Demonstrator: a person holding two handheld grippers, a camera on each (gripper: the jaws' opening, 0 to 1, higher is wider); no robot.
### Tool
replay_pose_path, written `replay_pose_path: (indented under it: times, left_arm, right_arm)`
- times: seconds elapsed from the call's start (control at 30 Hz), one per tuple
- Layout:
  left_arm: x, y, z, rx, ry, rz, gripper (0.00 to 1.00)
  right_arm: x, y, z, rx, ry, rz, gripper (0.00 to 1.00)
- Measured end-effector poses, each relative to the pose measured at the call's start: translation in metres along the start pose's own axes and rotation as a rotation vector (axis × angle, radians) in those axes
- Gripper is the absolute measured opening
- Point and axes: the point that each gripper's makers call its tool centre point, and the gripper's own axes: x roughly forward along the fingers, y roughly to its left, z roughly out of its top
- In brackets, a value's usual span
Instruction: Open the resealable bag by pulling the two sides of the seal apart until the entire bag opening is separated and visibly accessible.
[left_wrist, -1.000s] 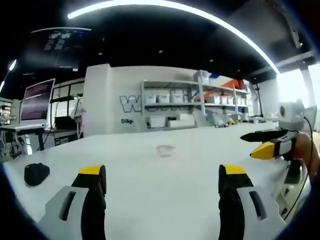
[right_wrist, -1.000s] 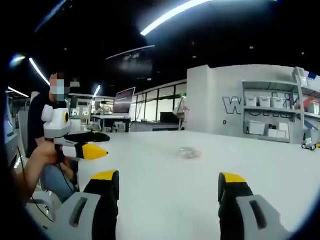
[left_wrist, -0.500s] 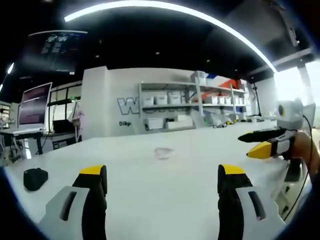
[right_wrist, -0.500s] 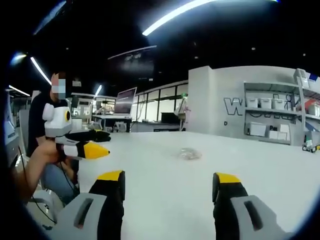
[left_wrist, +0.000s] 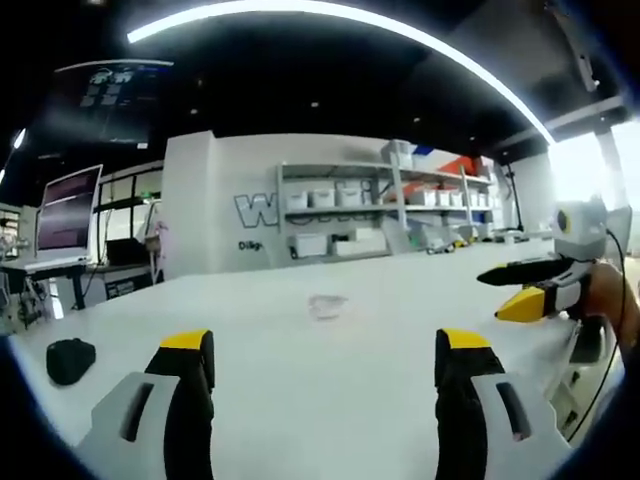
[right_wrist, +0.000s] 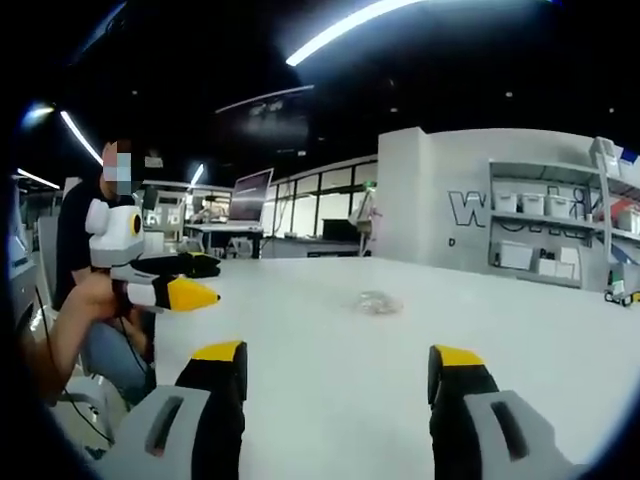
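A small clear resealable bag (left_wrist: 328, 303) lies flat on the white table (left_wrist: 300, 370), far ahead of both grippers; the right gripper view shows the same bag (right_wrist: 379, 301) at mid-table. My left gripper (left_wrist: 318, 350) is open, jaws wide apart, low over the table's near side with nothing between them. My right gripper (right_wrist: 338, 360) is open too, also holding nothing. The right gripper (left_wrist: 525, 288) enters the left gripper view at the right edge, held by a hand. In the right gripper view, the left gripper (right_wrist: 165, 280) shows at the left, a hand around it.
A black computer mouse (left_wrist: 70, 359) lies on the table at the left. Shelves with white bins (left_wrist: 350, 215) stand beyond the far table edge. A monitor (left_wrist: 67, 220) on a desk is at the left. A seated person (right_wrist: 85, 260) is beside the table.
Both views have shifted slightly with the hands. The right gripper's jaws stand a little closer together than a second ago. The bag has not moved.
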Motion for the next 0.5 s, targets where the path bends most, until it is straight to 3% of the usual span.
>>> replay_pose_path:
  times: [0.5]
  left_arm:
    - [0.002, 0.001, 0.003, 0.028, 0.025, -0.010, 0.89]
  right_arm:
    - [0.004, -0.013, 0.003, -0.059, 0.026, -0.032, 0.84]
